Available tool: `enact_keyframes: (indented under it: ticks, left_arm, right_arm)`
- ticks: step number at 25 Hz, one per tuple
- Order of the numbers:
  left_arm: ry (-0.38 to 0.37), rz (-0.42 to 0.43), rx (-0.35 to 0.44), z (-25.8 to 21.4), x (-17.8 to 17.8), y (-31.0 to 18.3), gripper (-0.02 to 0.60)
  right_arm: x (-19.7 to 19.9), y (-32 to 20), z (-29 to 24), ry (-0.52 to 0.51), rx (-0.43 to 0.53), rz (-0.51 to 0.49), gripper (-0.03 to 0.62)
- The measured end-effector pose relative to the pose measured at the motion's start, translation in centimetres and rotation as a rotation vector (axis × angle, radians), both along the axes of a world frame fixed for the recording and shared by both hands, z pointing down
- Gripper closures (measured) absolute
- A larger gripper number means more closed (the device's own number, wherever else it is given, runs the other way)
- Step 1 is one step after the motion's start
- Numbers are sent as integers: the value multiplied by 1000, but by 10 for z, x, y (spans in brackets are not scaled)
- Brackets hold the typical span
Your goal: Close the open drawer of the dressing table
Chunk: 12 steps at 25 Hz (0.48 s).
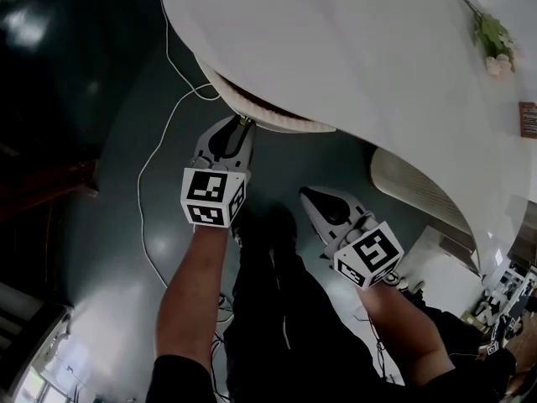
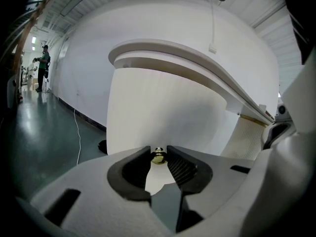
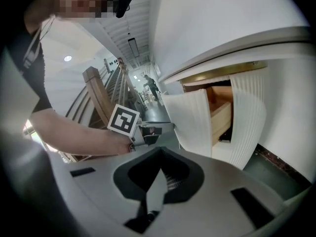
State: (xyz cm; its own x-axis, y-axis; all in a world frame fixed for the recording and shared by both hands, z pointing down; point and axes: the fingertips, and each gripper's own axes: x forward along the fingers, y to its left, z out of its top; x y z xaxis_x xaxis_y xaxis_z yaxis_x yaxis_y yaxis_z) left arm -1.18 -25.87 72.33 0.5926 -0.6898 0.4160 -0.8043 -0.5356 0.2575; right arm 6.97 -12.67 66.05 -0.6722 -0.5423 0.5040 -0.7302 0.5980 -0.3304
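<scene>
Now | left gripper (image 2: 158, 151) jaws on brass knob (image 2: 158, 156) | drawer (image 3: 195, 125) open

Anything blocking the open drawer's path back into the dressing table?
Nothing visible. In the right gripper view, the gap behind the white ribbed drawer front shows only the drawer's own wooden box. The left gripper already grips the small brass knob, with nothing between them.
</scene>
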Motion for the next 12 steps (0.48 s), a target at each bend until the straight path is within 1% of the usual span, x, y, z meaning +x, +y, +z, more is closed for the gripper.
enact_keyframes:
  ticks: [8, 12]
  left_arm:
    - [12, 20, 8, -2, 18, -25, 468]
    - [24, 32, 26, -4, 27, -38, 467]
  right_arm:
    - [5, -24, 5, -3, 20, 29, 589]
    - [4, -36, 6, -15, 36, 46, 589]
